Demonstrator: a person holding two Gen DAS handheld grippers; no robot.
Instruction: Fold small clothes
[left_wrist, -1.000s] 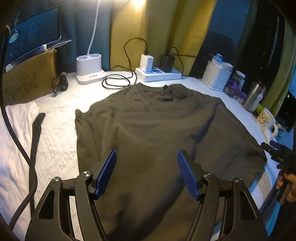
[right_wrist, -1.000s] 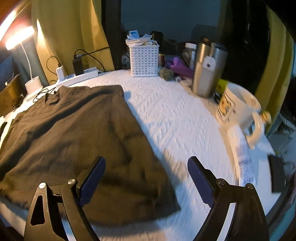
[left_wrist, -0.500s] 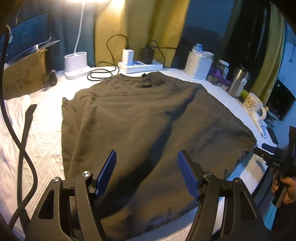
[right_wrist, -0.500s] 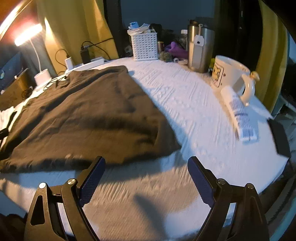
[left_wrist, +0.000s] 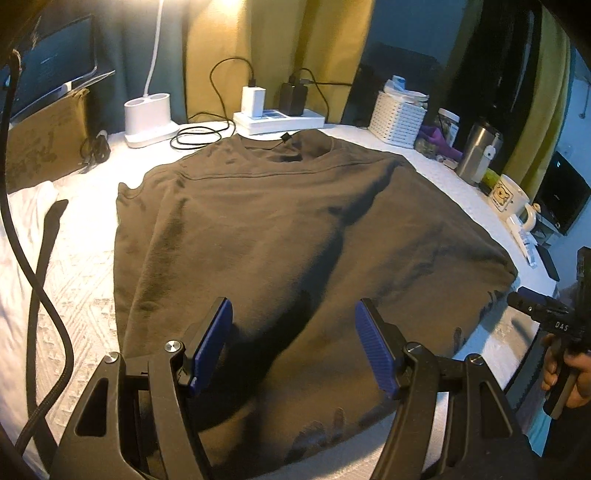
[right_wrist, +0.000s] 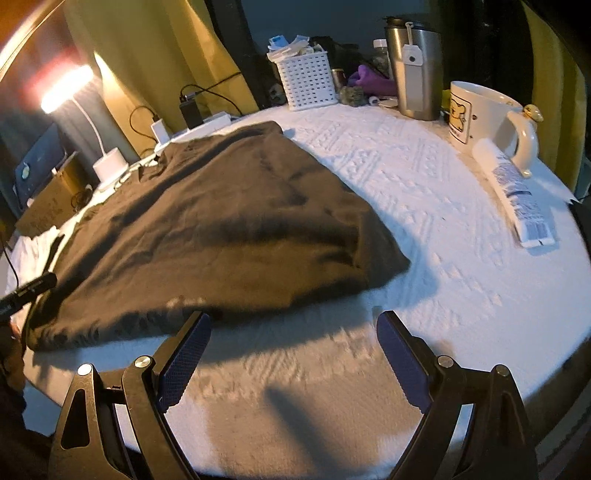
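Blue-padded left tongs (left_wrist: 293, 350) hover, spread, above shirt (left_wrist: 295, 229).

Right gripper (left_wrist: 550, 314), right edge of the left wrist view: white letters "DAS" on its black body.
Cardboard box (left_wrist: 44, 147), upper left of the left wrist view: large handwritten dark marks on its side, not legible.
Mug (right_wrist: 480, 114), upper right of the right wrist view: a framed cartoon picture, no words readable.
Tube (right_wrist: 517, 195) lying beside the mug: blue printed lines and a barcode, too small to read.
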